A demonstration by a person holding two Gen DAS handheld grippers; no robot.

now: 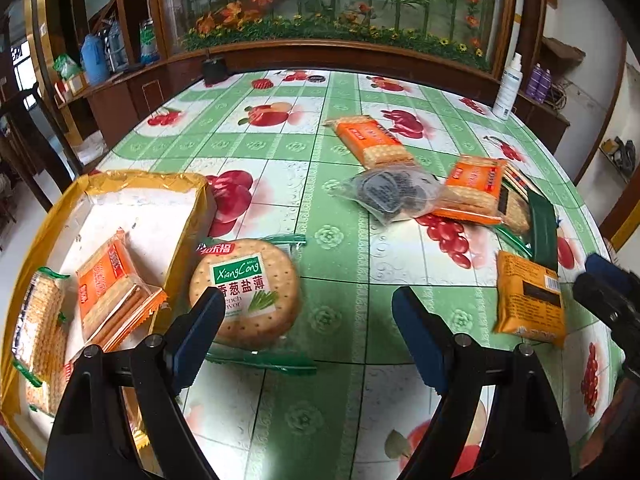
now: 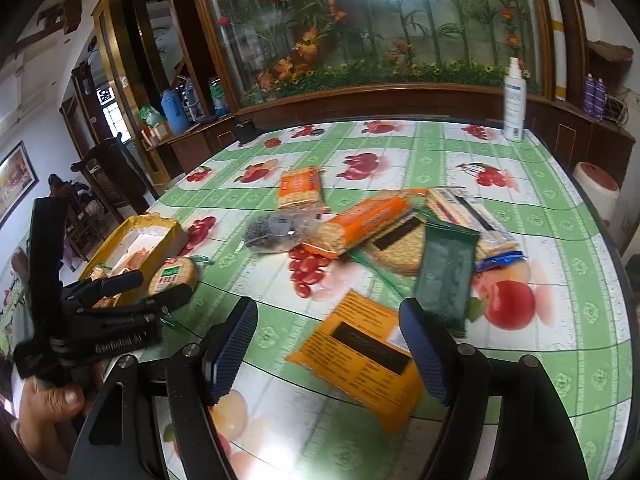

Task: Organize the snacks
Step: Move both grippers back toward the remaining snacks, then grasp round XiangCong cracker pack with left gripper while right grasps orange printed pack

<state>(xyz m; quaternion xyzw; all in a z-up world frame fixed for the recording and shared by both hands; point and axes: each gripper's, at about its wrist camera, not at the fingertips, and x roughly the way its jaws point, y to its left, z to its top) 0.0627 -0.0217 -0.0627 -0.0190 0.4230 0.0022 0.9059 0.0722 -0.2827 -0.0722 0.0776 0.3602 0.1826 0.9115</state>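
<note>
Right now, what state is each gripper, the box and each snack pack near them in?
Left gripper: open, nothing between its fingers.
Right gripper: open, hovering over the orange-yellow snack pack.
Orange-yellow snack pack: lying flat on the table, sealed.
Yellow box: open-topped, holding several cracker packs.
Round XiangCong cracker pack: sealed, outside the box, against its wall.
Dark green pack: lying flat, sealed.
White spray bottle: upright.
</note>
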